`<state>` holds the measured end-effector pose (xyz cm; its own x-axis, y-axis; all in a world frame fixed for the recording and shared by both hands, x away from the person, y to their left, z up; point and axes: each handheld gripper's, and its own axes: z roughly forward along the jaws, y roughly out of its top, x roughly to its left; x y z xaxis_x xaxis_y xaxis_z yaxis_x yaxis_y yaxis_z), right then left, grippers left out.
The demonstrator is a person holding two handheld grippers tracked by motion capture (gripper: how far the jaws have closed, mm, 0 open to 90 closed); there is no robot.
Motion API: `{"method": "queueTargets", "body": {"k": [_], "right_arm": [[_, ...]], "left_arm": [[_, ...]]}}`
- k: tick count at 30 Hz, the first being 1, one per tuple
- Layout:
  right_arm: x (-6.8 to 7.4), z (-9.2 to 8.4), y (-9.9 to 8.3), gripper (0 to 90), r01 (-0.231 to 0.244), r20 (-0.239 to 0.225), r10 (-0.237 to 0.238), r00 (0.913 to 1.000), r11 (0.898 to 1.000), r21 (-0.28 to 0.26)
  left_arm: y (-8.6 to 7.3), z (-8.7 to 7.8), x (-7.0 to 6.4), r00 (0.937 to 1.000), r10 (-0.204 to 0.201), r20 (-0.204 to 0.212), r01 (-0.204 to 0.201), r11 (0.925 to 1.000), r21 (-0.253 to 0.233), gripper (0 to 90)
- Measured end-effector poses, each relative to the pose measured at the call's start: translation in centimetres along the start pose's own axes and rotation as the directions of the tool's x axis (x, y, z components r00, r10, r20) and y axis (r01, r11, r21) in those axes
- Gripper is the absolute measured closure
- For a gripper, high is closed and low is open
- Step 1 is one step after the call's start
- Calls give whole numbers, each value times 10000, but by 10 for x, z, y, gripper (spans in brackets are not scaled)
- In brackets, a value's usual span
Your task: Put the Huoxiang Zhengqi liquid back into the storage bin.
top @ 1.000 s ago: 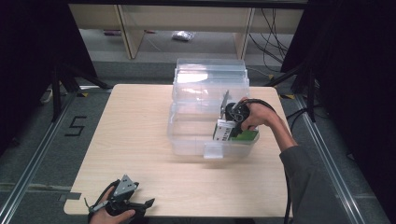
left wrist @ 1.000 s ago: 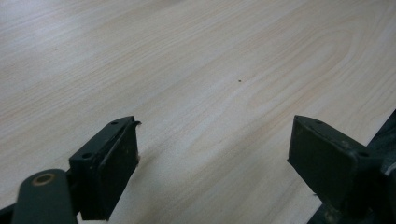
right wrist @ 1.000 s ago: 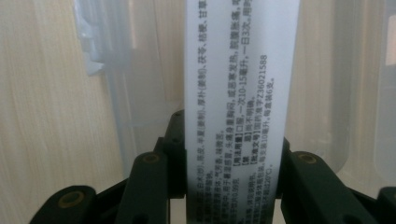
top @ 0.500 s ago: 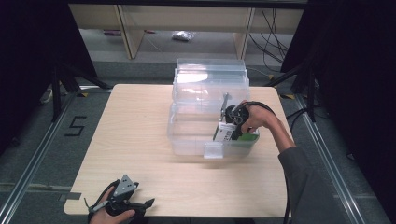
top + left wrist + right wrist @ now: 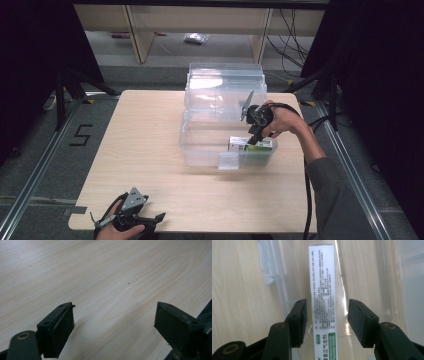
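Observation:
A green and white carton (image 5: 250, 145) lies in the front right corner of a clear plastic bin (image 5: 200, 150). My right gripper (image 5: 252, 136) hangs just above it and points down. In the right gripper view the carton (image 5: 323, 277) runs lengthwise between the jaws. These jaws have just been opening, and the pads (image 5: 359, 320) stand off both of the carton's sides, so the right gripper (image 5: 327, 312) is open. My left gripper (image 5: 152, 222) rests at the table's front left, open with only bare wood between its fingers (image 5: 62, 327).
The bin's clear lid (image 5: 225, 85) stands folded back behind it at the table's far side. The wooden table (image 5: 140, 130) stretches bare to the left of the bin. Shelving and cables lie on the floor beyond the table.
The right gripper's jaws have parted from the carton and the hand has lifted slightly. The carton now lies in the bin. The left gripper has kept still.

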<state>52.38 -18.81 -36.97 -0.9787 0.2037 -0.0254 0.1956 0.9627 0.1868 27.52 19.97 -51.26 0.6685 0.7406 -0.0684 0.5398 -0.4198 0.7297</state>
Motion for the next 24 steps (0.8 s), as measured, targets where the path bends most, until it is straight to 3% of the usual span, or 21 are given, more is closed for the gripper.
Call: {"method": "queueTargets", "body": {"k": [3, 5, 7, 8, 9, 13, 14, 15, 18, 19, 24], "right_arm": [[0, -9, -6, 494, -108, 200, 115, 9997, 9994, -323], [1, -11, -7, 471, -467, 219, 479, 9986, 9975, -527], [0, -13, -8, 456, -329, 439, 354, 9984, 9979, -567], [2, -17, -8, 446, -979, 400, 1016, 9940, 9915, -860], [3, -19, -8, 445, -1204, 483, 1253, 9909, 9883, -939], [4, -23, -9, 427, -1408, 504, 1474, 9878, 9831, -1173], [4, -23, -9, 412, -1303, 614, 1403, 9882, 9809, -1441], [7, -23, -9, 407, -1636, 604, 1733, 9830, 9765, -1402], [9, -23, -9, 403, -1699, 570, 1800, 9820, 9742, -1487], [10, -23, -10, 403, -1726, 595, 1844, 9810, 9712, -1644], [13, -27, -13, 386, -1968, 833, 2174, 9725, 9589, -2043]], "left_arm": [[0, 0, 0, 9999, -117, -84, 117, 9999, 2, 154], [0, 1, -1, 9999, -127, -57, 127, 9999, -14, 154], [0, 0, 0, 9999, -84, -68, 84, 9999, 91, 154], [0, 0, -1, 9999, -173, 4, 173, 9999, 5, 154], [0, 0, -1, 9999, -173, 4, 173, 9999, 5, 154], [0, 0, 0, 9999, -120, -87, 120, 9999, -7, 154], [0, 0, 0, 9999, -147, -44, 147, 9999, -7, 154], [0, 0, 0, 9999, -137, -13, 137, 9999, -13, 154], [0, -1, 0, 10000, -82, -10, 82, 10000, 40, 154], [0, 0, -1, 9997, -226, -6, 226, 9997, -94, 154], [0, -1, 0, 9999, -161, -30, 161, 9999, 5, 154]]}}
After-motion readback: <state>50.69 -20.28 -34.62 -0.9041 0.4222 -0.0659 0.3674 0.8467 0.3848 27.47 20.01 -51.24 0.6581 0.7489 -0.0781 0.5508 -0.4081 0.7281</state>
